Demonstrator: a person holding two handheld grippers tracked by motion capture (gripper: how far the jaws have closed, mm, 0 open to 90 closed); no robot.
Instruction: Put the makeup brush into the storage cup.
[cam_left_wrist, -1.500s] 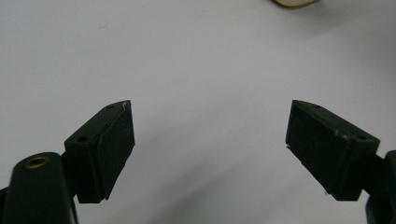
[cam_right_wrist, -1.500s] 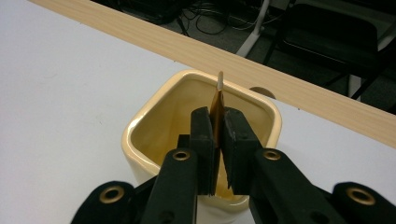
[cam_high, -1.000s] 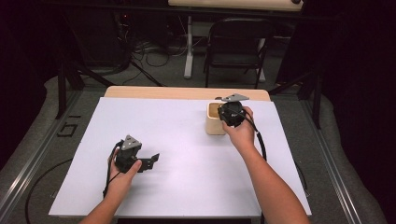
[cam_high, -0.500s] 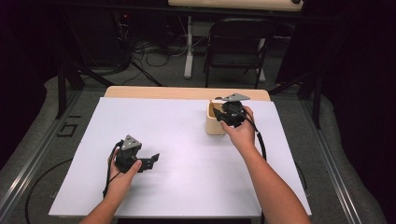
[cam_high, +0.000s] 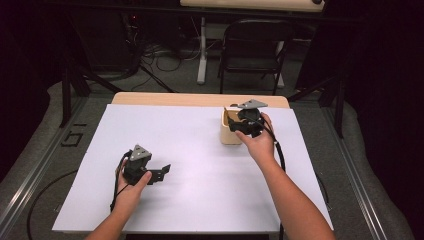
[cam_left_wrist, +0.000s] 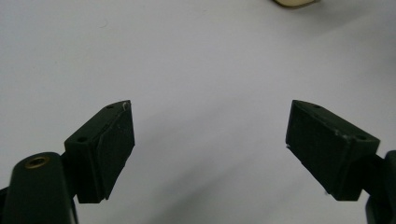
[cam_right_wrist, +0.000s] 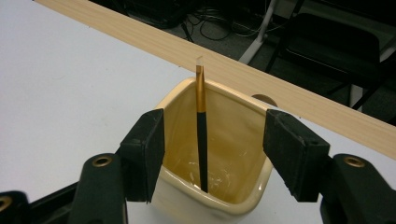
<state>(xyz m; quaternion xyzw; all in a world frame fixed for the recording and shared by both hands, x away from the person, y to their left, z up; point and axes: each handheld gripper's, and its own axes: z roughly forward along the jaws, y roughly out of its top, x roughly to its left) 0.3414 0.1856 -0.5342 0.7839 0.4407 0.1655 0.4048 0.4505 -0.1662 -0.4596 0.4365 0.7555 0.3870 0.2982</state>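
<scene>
Big white table sheet (cam_high: 200, 150) w/ a pale wood strip (cam_right_wrist: 289, 88) along its far edge. Cream glazed ceramic cup, squarish (cam_right_wrist: 219, 140), sits right under the right gripper (cam_high: 245, 125), its mouth between the two jaws. Slim black pen w/ gold upper part (cam_right_wrist: 201, 135) stands in the cup, leaning on the far rim, centred in the gap, touching neither pad. Jaws have just been opening, now well apart, gripping nothing. Left gripper (cam_high: 159, 172) spread wide over bare sheet, nothing held.
</scene>
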